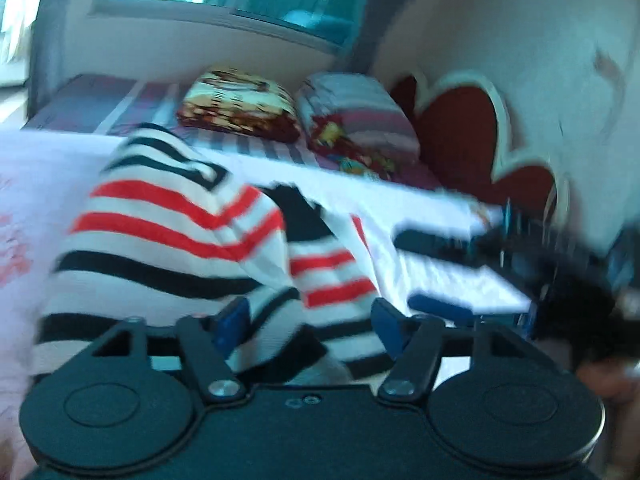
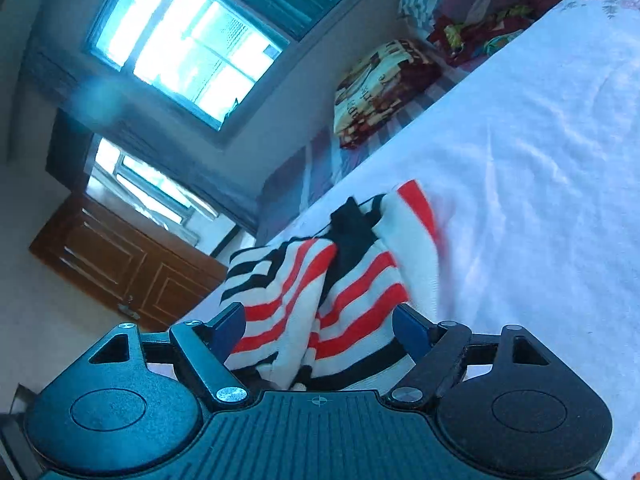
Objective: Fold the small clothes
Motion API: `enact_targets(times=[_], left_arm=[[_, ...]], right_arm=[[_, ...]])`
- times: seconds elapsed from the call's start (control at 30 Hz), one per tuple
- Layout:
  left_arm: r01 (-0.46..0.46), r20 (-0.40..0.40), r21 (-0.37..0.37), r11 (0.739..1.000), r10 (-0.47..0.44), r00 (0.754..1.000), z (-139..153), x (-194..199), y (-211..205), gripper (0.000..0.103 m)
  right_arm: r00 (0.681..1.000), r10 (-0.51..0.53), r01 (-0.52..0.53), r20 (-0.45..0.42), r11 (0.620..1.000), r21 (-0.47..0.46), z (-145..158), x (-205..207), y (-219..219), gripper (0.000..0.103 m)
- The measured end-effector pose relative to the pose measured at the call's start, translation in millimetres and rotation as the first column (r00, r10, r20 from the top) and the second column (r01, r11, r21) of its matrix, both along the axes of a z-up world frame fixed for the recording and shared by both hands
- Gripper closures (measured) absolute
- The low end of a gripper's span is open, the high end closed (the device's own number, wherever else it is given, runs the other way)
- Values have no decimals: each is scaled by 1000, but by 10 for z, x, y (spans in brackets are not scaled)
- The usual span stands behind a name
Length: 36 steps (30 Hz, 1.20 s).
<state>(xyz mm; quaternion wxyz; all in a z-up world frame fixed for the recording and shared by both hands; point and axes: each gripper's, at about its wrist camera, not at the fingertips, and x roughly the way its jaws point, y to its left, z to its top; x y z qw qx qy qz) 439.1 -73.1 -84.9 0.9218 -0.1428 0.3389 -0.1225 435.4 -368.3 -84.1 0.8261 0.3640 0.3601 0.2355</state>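
The left gripper (image 1: 308, 320) has its blue fingers (image 1: 232, 320) spread wide, with folds of the striped top (image 1: 180, 236) bunched between them; whether the pads press the cloth cannot be told. The right gripper (image 2: 320, 330) is likewise wide apart, the top (image 2: 348, 292) heaped between its fingers (image 2: 410, 330), grip unclear. In the left view the right gripper (image 1: 452, 272) shows as a dark blur with parted fingers just beside the top. The top lies crumpled on the white sheet (image 2: 520, 160), near its edge on the door (image 2: 120, 268) side; bare sheet stretches wide beyond it. Two pillows (image 1: 240, 104) and a red headboard (image 1: 460, 128) stand well apart past the sheet's far edge; a window (image 2: 188, 44) is above. The left view is motion-blurred, and the top's lower hem is hidden behind both gripper bodies.
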Motion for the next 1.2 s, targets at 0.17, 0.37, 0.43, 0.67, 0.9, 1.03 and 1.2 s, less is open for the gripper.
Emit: enact_targets(times=[0.17, 0.37, 0.43, 0.67, 0.9, 1.03, 1.2], left_arm=[[-208, 35, -83, 975, 212, 977, 146, -146, 666, 40], [-278, -34, 6, 960, 278, 960, 4, -147, 1089, 40], [-293, -63, 16, 956, 293, 954, -81, -123, 1133, 44], [-310, -83, -11, 951, 308, 948, -213, -209, 1286, 41], [-318, -97, -10, 948, 315, 944, -259, -235, 1332, 36], [-326, -98, -3, 945, 324, 941, -270, -248, 1323, 34], [-329, -97, 9, 944, 329, 939, -268, -243, 1307, 32]], right_arm=[[999, 41, -40, 3, 990, -134, 15, 8, 350, 38], [995, 91, -95, -46, 991, -94, -135, 95, 708, 38], [990, 131, -136, -48, 983, -121, -126, 127, 861, 38], [980, 197, -200, -41, 928, -315, -94, 159, 1257, 38], [970, 242, -222, -8, 874, -432, -105, 164, 1471, 38], [967, 256, -226, 5, 860, -457, -150, 220, 1525, 38], [969, 246, -228, -7, 890, -395, -154, 176, 1402, 38]])
